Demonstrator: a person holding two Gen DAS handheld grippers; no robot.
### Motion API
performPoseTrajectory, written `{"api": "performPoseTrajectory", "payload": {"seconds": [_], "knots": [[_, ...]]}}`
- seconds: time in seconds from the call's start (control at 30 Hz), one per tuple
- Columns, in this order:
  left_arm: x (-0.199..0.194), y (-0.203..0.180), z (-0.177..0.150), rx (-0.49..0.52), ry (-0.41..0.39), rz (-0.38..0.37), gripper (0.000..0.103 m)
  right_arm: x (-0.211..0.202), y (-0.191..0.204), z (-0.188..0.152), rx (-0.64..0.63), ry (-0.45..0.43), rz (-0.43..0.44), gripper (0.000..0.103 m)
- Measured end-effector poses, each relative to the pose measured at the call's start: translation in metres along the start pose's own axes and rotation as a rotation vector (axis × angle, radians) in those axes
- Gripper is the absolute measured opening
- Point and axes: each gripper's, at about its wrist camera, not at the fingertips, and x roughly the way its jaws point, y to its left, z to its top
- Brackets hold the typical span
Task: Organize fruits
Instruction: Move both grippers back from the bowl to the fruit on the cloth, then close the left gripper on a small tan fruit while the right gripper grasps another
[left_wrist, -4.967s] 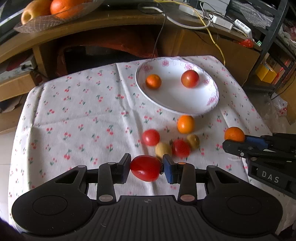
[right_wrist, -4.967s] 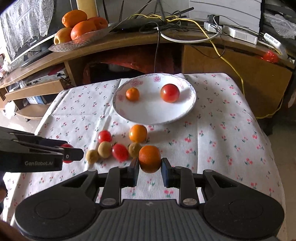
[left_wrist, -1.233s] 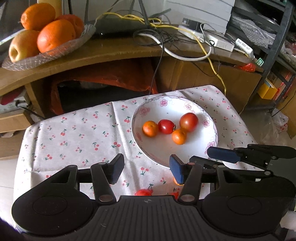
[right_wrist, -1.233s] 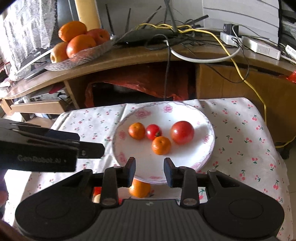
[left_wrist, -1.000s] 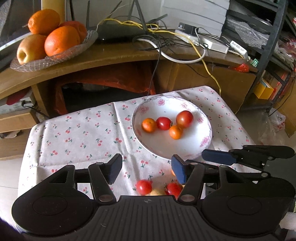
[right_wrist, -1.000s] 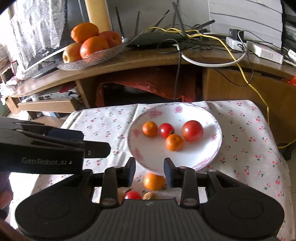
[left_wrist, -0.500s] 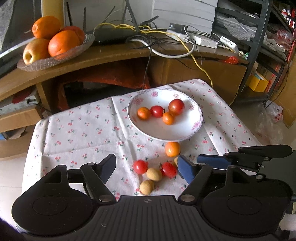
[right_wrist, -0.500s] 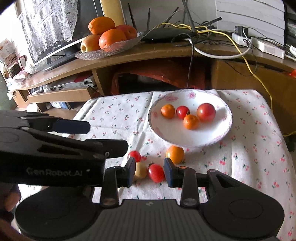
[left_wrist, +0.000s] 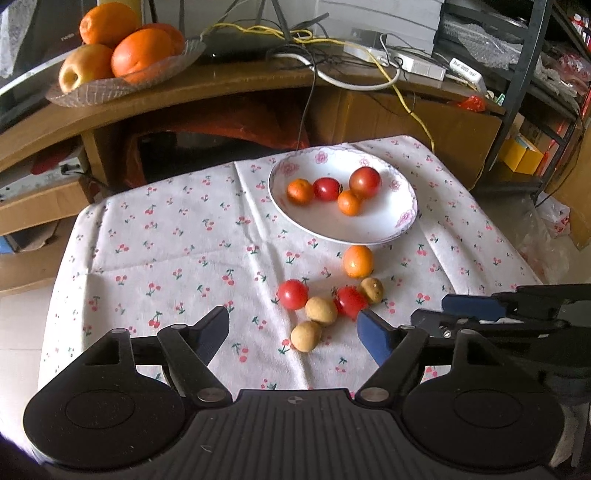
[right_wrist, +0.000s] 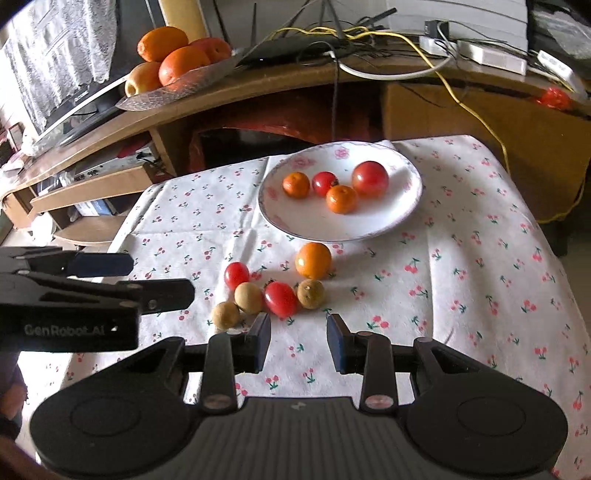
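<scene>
A white floral plate (left_wrist: 399, 221) (right_wrist: 384, 229) holds two small oranges and two tomatoes. In front of it on the cloth lie an orange (left_wrist: 357, 261) (right_wrist: 313, 260), two small red tomatoes (left_wrist: 292, 294) (right_wrist: 280, 298) and three tan round fruits (left_wrist: 320, 311) (right_wrist: 249, 292). My left gripper (left_wrist: 293, 328) is open and empty, just in front of the loose fruits. My right gripper (right_wrist: 298, 332) is open and empty, in front of the same cluster. Each gripper shows from the side in the other's view.
The table wears a cherry-print cloth (left_wrist: 166, 243). Behind it stands a curved wooden desk (left_wrist: 229, 88) with a glass dish of oranges and an apple (left_wrist: 122, 59), cables and power strips. A metal shelf (left_wrist: 524, 74) stands at the right.
Both grippers have pulled back from the plate toward the table's near side; the loose fruits have come into view. The left jaws have opened wider. Five seconds ago each held a fruit, both now on the plate.
</scene>
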Motion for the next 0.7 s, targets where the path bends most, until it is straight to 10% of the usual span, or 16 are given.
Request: {"api": "performPoseTrajectory", "payload": {"seconds": [0.7], "knots": [[0.039, -0.008, -0.025, 0.125, 0.053, -0.001, 0.078, 0.02, -0.013, 0.002, 0.012, 0.029, -0.033, 0.033]]}}
